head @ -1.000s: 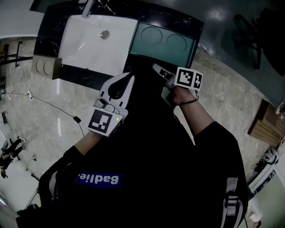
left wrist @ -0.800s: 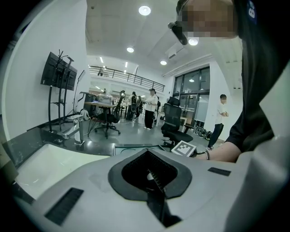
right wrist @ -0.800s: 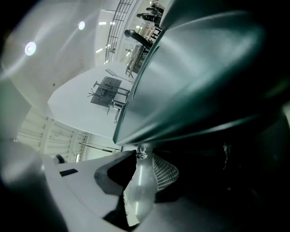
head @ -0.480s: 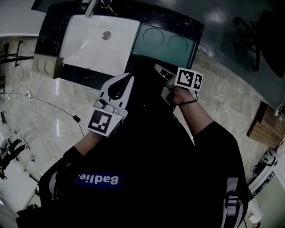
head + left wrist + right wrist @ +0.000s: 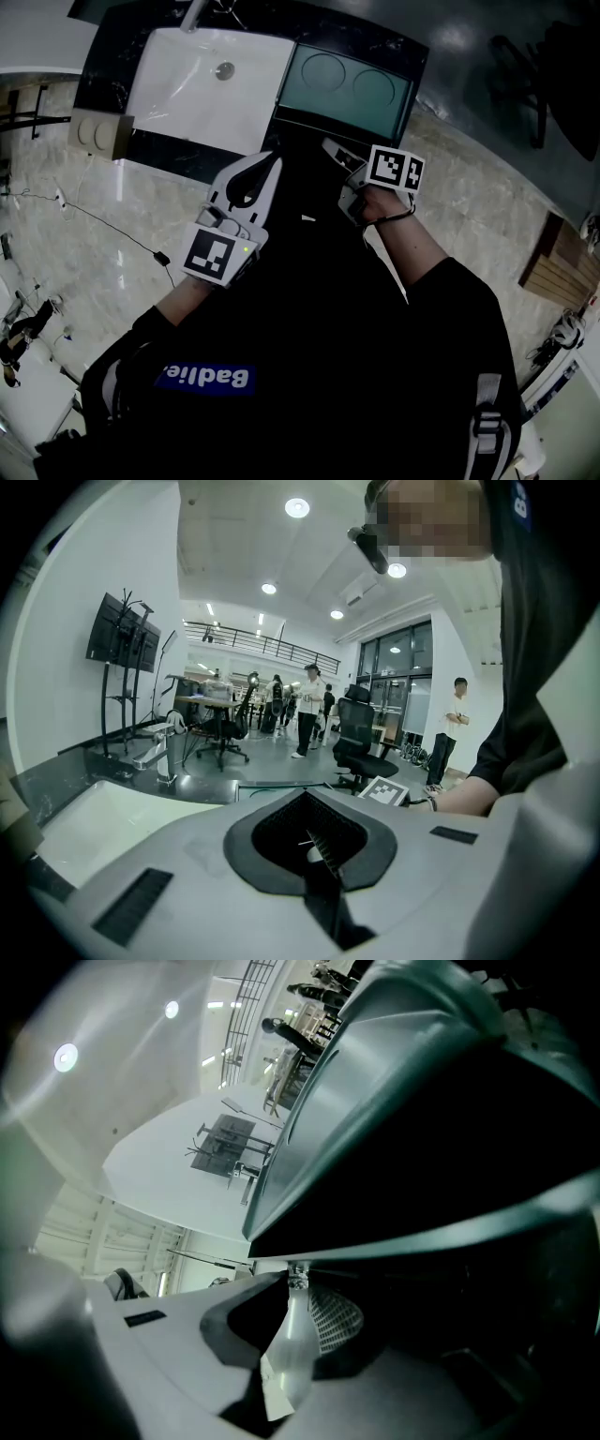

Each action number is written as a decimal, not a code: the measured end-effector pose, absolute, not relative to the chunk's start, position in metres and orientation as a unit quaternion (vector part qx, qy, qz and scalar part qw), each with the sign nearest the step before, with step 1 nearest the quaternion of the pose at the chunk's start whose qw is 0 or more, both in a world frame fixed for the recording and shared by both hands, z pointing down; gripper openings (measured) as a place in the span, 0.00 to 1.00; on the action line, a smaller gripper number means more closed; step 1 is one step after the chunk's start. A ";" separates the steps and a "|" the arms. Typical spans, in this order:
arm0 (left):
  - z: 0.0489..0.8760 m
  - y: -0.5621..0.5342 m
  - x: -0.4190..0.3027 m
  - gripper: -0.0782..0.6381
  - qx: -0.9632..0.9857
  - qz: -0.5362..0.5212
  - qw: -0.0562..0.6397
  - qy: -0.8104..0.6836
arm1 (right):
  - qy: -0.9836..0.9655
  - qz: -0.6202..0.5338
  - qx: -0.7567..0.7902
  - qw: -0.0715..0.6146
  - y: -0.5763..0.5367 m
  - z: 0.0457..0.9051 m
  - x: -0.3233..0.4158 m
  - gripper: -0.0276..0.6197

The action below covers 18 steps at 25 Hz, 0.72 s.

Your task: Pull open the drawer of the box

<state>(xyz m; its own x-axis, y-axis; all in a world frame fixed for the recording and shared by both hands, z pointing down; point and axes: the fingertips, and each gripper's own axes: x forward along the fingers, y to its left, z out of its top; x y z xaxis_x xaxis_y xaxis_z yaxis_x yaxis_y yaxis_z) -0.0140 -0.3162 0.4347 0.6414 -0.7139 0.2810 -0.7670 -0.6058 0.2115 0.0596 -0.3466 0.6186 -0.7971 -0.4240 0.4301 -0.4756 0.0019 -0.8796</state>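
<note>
A teal box (image 5: 342,89) with two round marks on its top stands on the dark counter right of the sink; its underside edge (image 5: 422,1129) fills the right gripper view. My right gripper (image 5: 332,150) reaches under the box's front. Its jaws are shut on a thin pale pull tab (image 5: 286,1335) that hangs from a small metal knob (image 5: 296,1277) on the dark drawer front. My left gripper (image 5: 269,164) hovers left of the box, in front of the counter, and is shut with nothing in it (image 5: 314,855).
A white sink (image 5: 206,84) with a tap (image 5: 190,14) is set in the black counter (image 5: 169,155) left of the box. A cable (image 5: 112,230) lies on the marble floor. In the left gripper view people and office chairs (image 5: 361,738) stand behind the counter.
Hardly anything differs: both grippers keep their places, the right one staying at the box's front. The head view has shifted a little.
</note>
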 end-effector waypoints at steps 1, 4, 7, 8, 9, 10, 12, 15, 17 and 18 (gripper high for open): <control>0.434 -0.315 -0.014 0.10 0.892 0.083 0.157 -0.415 | -0.708 0.631 0.317 0.021 -0.344 0.619 0.059 0.14; 0.432 -0.310 -0.015 0.10 0.893 0.081 0.154 -0.415 | -0.709 0.632 0.313 0.023 -0.335 0.618 0.056 0.14; 0.430 -0.306 -0.015 0.10 0.894 0.079 0.152 -0.414 | -0.709 0.632 0.313 0.023 -0.329 0.618 0.055 0.14; 0.430 -0.305 -0.015 0.10 0.895 0.079 0.152 -0.413 | -0.708 0.632 0.313 0.023 -0.328 0.618 0.054 0.14; 0.430 -0.305 -0.015 0.10 0.895 0.079 0.152 -0.412 | -0.708 0.633 0.313 0.023 -0.327 0.619 0.054 0.14; 0.430 -0.304 -0.015 0.10 0.895 0.079 0.152 -0.412 | -0.708 0.633 0.313 0.024 -0.326 0.619 0.053 0.14; 0.430 -0.302 -0.016 0.10 0.895 0.078 0.153 -0.411 | -0.708 0.632 0.313 0.026 -0.323 0.619 0.052 0.14; 0.428 -0.297 -0.017 0.10 0.896 0.076 0.153 -0.411 | -0.708 0.632 0.313 0.029 -0.316 0.618 0.050 0.14; 0.426 -0.293 -0.017 0.10 0.896 0.075 0.151 -0.410 | -0.708 0.633 0.311 0.030 -0.310 0.616 0.049 0.14; 0.426 -0.292 -0.018 0.10 0.897 0.074 0.150 -0.410 | -0.709 0.633 0.310 0.030 -0.307 0.616 0.048 0.14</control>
<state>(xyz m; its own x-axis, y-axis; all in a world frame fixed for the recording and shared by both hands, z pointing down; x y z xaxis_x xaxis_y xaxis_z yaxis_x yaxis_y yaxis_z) -0.0177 -0.2916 0.4258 0.6525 -0.7132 0.2561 -0.7578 -0.6188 0.2073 0.0479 -0.3071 0.6161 -0.8056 -0.4018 0.4355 -0.4779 0.0060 -0.8784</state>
